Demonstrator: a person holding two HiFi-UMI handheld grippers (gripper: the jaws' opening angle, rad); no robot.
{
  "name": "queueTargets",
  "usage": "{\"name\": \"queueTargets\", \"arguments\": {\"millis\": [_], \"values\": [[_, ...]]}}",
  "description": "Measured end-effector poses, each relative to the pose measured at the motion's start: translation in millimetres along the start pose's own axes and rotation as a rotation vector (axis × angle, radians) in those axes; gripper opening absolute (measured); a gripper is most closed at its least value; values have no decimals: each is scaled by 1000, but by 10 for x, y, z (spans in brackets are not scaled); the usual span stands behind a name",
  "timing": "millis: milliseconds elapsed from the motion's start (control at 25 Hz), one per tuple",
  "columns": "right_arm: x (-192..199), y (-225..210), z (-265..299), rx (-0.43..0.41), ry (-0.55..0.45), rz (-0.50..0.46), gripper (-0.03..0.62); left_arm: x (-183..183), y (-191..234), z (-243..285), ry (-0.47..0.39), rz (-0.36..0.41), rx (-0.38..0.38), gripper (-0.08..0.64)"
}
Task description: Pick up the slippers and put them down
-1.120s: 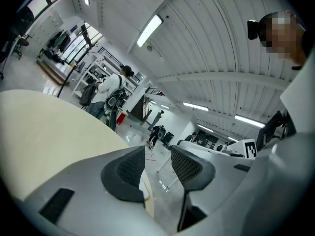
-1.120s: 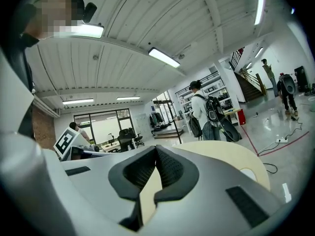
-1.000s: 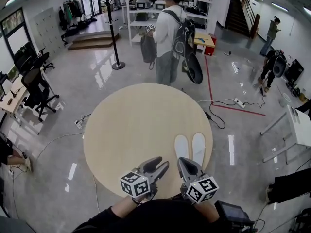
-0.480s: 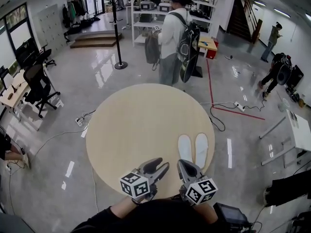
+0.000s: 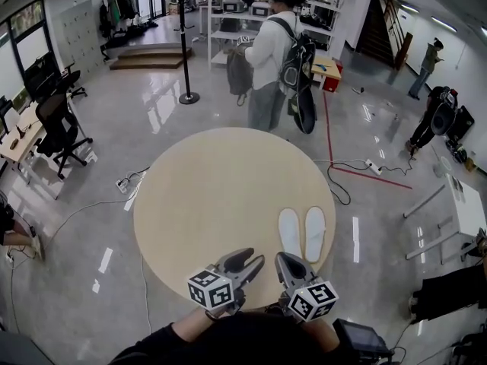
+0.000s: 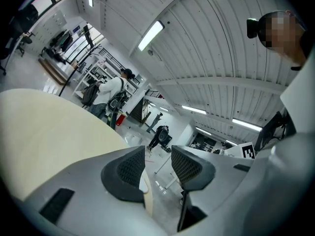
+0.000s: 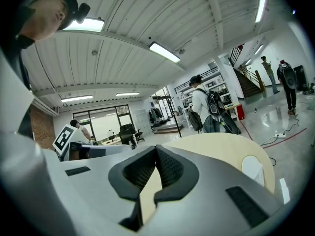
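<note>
Head view first: the slippers (image 5: 301, 234) lie side by side on the table (image 5: 221, 188), a white pair, soles down, on its near right part close to the rim. They point away from the person, just beside each other. Nothing is touching them.

Right gripper (image 5: 285, 258) sits just short of the pair, tips aimed at the nearer ends, with a gap between tip and slipper. Over to the right gripper view, and the right gripper (image 7: 156, 161) has its jaws pressed together, ribbed pads meeting, nothing caught between them. One slipper (image 7: 253, 168) shows off to the right on the table (image 7: 221, 146), clear of the jaws.

Left gripper (image 5: 253, 258) hangs beside its partner at the near rim, left of the pair and apart from it. In the left gripper view, the left gripper (image 6: 158, 159) has its jaws standing well apart, a fair gap, and only floor and far room show through it. It holds nothing. The table (image 6: 49, 127) fills the left of that view.

Further out, a person with a backpack (image 5: 272, 52) stands on the glossy floor beyond the table, near a coat stand (image 5: 183, 44).
</note>
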State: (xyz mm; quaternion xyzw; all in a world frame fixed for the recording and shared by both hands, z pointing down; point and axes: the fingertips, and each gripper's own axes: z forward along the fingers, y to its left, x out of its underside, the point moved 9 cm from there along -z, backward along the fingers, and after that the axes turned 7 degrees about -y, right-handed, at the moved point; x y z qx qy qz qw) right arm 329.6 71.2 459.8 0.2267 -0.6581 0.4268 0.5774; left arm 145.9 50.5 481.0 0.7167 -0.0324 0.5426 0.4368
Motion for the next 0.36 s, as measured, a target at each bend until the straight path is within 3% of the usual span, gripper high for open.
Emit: {"name": "queueTargets", "arguments": {"millis": [360], "values": [[5, -50, -102, 14, 3, 4, 15, 73, -46, 79, 16, -17, 9, 183]]}}
